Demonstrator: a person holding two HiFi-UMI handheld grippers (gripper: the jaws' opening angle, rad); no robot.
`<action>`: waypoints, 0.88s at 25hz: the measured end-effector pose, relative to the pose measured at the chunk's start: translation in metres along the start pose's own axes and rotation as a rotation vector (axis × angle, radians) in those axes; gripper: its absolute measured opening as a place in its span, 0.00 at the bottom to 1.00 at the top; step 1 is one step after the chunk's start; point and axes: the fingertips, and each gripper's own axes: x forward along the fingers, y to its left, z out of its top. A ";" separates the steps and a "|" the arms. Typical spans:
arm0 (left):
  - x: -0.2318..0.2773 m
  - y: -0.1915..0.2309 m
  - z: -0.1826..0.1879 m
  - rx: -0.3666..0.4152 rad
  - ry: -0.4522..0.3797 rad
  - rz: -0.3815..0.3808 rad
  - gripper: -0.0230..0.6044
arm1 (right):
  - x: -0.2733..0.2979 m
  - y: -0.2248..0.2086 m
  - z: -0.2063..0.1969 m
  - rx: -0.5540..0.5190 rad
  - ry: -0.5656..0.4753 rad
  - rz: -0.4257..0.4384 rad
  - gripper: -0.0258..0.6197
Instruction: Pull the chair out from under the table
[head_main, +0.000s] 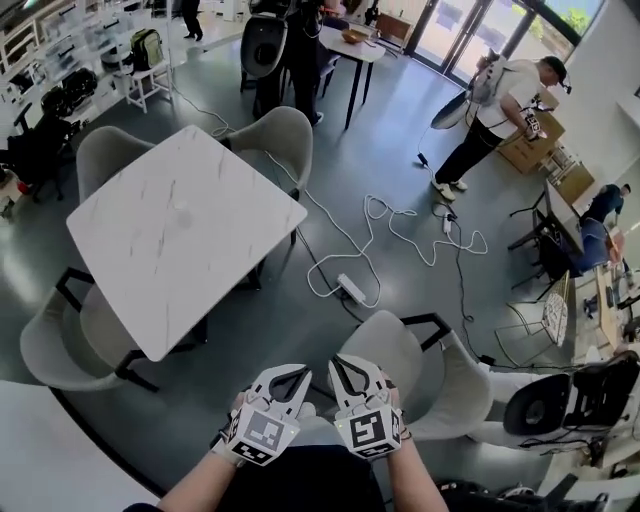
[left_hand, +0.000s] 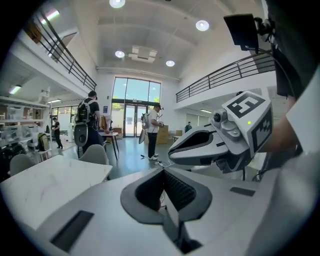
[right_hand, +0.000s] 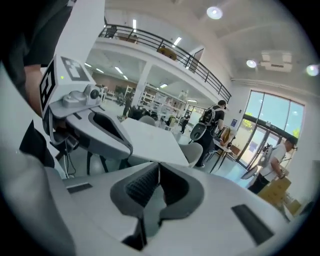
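Observation:
The white marble table (head_main: 185, 235) stands left of centre in the head view. Light grey chairs sit at its far side (head_main: 275, 135), its far left (head_main: 105, 155) and its near left corner (head_main: 60, 345). Another grey chair (head_main: 400, 350) with a black frame stands apart from the table, just beyond my hands. My left gripper (head_main: 298, 374) and right gripper (head_main: 342, 364) are side by side close to my body. Both are shut with nothing between the pads (left_hand: 172, 190) (right_hand: 145, 185). The table also shows in the gripper views (left_hand: 50, 175) (right_hand: 150, 137).
A white cable and power strip (head_main: 352, 288) lie on the grey floor right of the table. A person (head_main: 500, 100) bends over cardboard boxes (head_main: 530, 145) at the far right. A black office chair (head_main: 560, 400) stands at lower right. A white surface edge (head_main: 40, 450) fills the bottom left.

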 end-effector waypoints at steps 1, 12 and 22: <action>-0.007 0.006 0.003 -0.014 -0.009 0.021 0.04 | 0.003 0.003 0.012 0.013 -0.027 0.020 0.08; -0.078 0.066 0.059 -0.179 -0.156 0.251 0.04 | 0.023 0.032 0.114 0.159 -0.291 0.301 0.07; -0.114 0.092 0.086 -0.175 -0.209 0.389 0.05 | 0.028 0.021 0.169 0.262 -0.413 0.377 0.08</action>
